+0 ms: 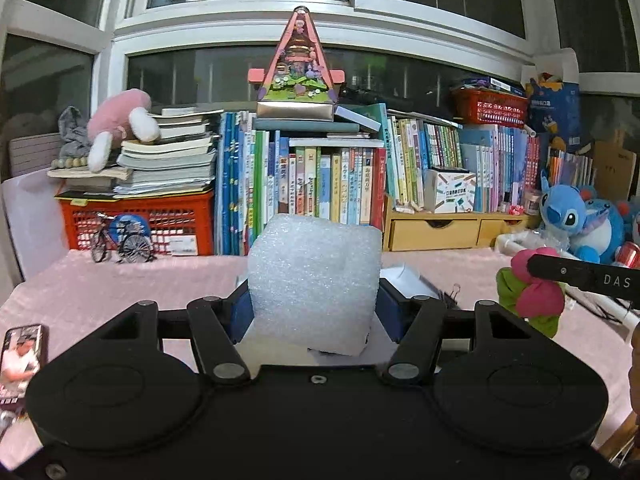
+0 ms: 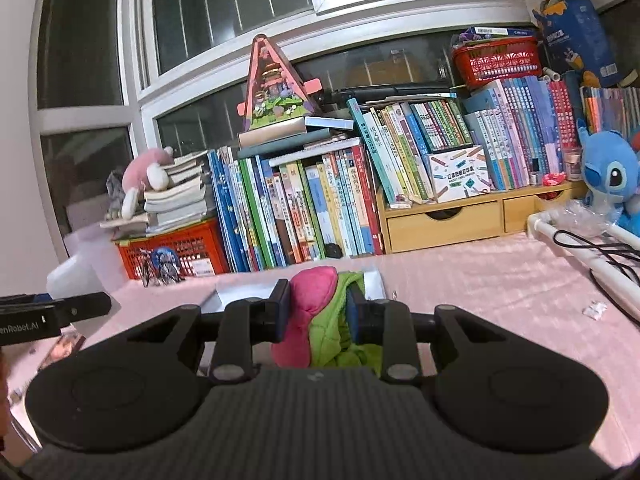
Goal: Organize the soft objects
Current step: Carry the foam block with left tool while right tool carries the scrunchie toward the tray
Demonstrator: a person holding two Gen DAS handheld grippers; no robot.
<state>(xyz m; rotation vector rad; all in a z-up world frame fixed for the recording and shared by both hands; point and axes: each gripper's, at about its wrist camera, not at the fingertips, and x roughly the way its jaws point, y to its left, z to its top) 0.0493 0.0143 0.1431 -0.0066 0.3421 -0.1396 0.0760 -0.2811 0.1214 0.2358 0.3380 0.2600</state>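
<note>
My left gripper point(image 1: 314, 304) clasps a white foam block point(image 1: 314, 280). My right gripper point(image 2: 320, 312) pinches a pink-and-green plush flower point(image 2: 320, 320) above the pink tablecloth point(image 2: 500, 280).

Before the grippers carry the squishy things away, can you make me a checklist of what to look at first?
1. Left gripper holds the white foam block between both pads: ok.
2. Right gripper is shut on the pink and green plush flower: ok.
3. Foam block is up off the pink tablecloth: cannot tell, its bottom edge is hidden by the gripper.
4. Plush flower sits well inside the grip: ok, it bulges out on both sides of the pads.
5. The two grippers are apart from each other: ok, each shows only at the edge of the other's view.
6. A place to put the soft things: cannot tell, no bin or box for them shows.
</note>
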